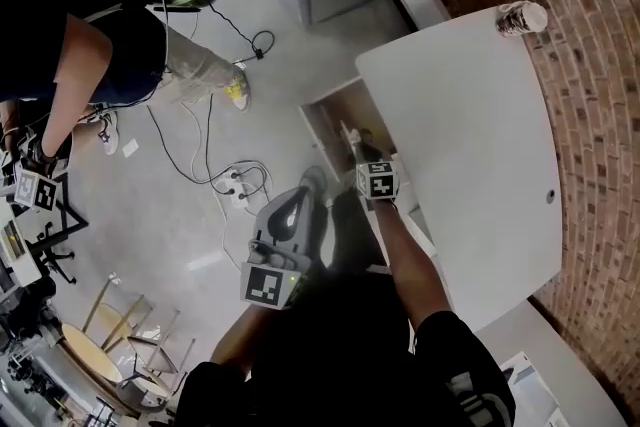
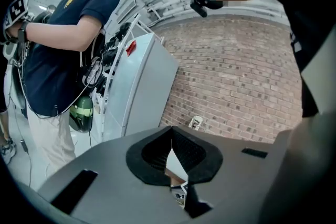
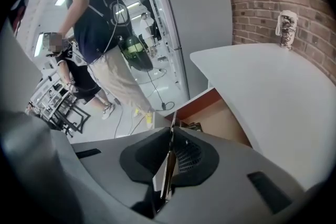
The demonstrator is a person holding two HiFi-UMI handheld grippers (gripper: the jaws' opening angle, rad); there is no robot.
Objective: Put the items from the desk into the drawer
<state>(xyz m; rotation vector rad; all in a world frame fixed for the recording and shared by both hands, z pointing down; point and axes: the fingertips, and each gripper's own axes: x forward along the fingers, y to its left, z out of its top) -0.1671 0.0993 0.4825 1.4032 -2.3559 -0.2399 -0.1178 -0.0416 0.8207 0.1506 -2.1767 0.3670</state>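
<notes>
Black short sleeves [image 1: 455, 345] on black top. Rounded grey moulded left gripper [image 1: 313, 178], dark oval opening in shell. Same grey on right gripper [image 1: 351, 135]. Each carries marker cube [image 1: 268, 285]: white faces, black square patterns. Black ribbed pads [image 2: 195, 153] in black collar. Dark rectangular slots [image 2: 73, 190] in shell.

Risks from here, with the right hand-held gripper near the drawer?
1. The flat item is pinched edge-on in the right hand-held gripper; it may slip or catch the drawer rim.
2. The cup stands at the desk corner; a careless reach might tip it off.
</notes>
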